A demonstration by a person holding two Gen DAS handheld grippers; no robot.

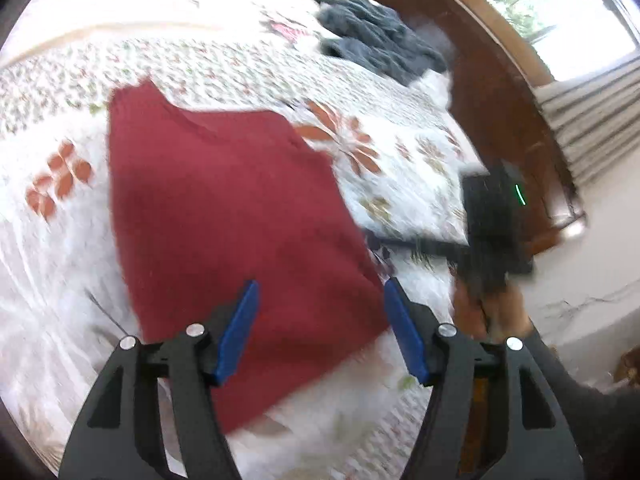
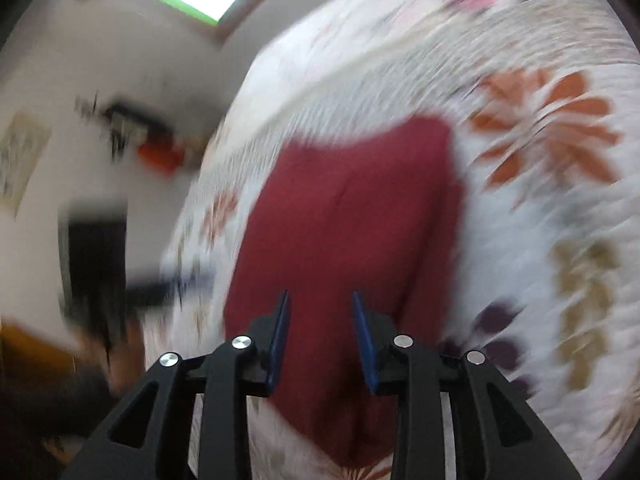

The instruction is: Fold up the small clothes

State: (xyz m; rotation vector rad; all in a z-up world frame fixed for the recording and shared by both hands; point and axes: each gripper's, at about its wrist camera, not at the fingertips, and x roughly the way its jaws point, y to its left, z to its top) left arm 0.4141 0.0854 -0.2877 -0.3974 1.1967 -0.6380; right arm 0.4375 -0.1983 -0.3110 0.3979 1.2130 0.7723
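A dark red garment [image 1: 236, 216] lies folded flat on the floral bedspread [image 1: 60, 264]. My left gripper [image 1: 320, 284] hovers over its near edge, blue fingers [image 1: 240, 328] wide apart and empty. In the left wrist view the other gripper's black body [image 1: 494, 220] shows at the right, held by a hand [image 1: 492, 312]. In the right wrist view the same red garment [image 2: 352, 216] lies ahead, and my right gripper [image 2: 319, 296] is above its near part, open with nothing between the fingers. Both views are motion-blurred.
A pile of grey-blue clothes [image 1: 376, 44] lies at the far side of the bed. A brown wooden headboard [image 1: 492, 80] and a window [image 1: 560, 12] stand beyond. A dark sleeve [image 1: 580, 392] is at the lower right. The bedspread [image 2: 540, 208] extends to the right.
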